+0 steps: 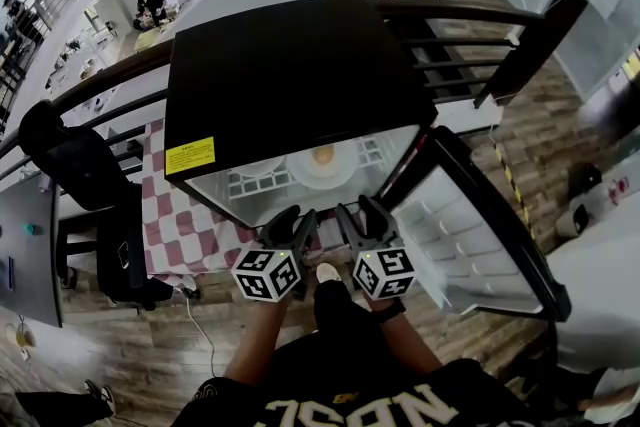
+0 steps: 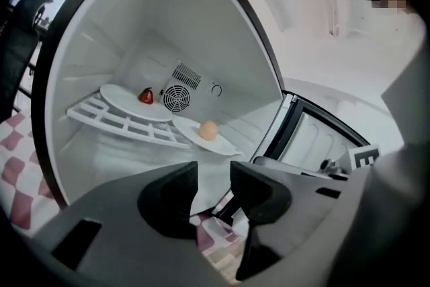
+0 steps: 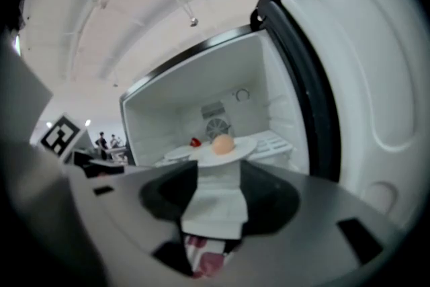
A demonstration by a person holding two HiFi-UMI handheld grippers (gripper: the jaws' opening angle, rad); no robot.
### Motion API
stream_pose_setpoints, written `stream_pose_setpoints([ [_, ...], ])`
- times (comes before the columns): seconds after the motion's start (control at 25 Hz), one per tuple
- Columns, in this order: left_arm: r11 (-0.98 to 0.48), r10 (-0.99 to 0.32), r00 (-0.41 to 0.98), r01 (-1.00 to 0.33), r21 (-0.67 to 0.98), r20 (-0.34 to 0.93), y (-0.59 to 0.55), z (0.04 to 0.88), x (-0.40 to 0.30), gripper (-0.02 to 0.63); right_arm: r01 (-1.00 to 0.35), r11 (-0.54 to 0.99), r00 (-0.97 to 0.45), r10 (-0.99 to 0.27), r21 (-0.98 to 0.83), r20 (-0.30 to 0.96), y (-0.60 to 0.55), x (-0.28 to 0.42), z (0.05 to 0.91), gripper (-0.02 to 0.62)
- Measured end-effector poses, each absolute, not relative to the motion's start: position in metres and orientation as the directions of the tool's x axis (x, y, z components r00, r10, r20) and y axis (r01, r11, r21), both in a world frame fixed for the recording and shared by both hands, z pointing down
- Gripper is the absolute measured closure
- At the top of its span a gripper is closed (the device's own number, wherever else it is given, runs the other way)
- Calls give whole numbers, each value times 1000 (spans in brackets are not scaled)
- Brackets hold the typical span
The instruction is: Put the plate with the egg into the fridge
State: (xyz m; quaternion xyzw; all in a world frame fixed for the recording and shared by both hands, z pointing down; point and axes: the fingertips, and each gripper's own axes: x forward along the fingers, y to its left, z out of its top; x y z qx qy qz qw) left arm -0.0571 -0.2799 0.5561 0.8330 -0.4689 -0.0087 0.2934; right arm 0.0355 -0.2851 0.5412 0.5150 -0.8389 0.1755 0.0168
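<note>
A white plate (image 1: 322,173) with a brown egg (image 1: 322,155) on it rests on the wire shelf inside the open black fridge (image 1: 290,65). From the left gripper view the plate (image 2: 218,144) and egg (image 2: 209,130) sit at the shelf's right front; from the right gripper view the plate (image 3: 232,152) and egg (image 3: 222,143) lie straight ahead. My left gripper (image 1: 292,223) (image 2: 213,178) and right gripper (image 1: 362,215) (image 3: 218,195) hang side by side just outside the fridge opening. Both are open and empty, clear of the plate.
A second white plate (image 2: 131,104) with a small red item (image 2: 146,96) lies on the shelf's left part. The fridge door (image 1: 470,235) stands swung open at the right. The fridge stands on a red-and-white checked cloth (image 1: 185,225). A black chair (image 1: 70,165) is at the left.
</note>
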Motion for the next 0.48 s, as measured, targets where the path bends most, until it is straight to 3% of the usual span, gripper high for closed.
stream_pose_setpoints([
  [0.2, -414, -834, 480, -870, 267, 273, -282, 552, -66, 450, -881, 428, -466, -857, -200, 221, -287, 31, 544, 397],
  [0.36, -437, -842, 469, -883, 174, 265, -287, 548, -65, 467, -893, 424, -449, -862, -151, 236, -292, 30, 549, 431],
  [0.48, -457, -837, 469, -882, 114, 281, -290, 550, -61, 516, -895, 423, -445, -863, -140, 237, -295, 28, 551, 459],
])
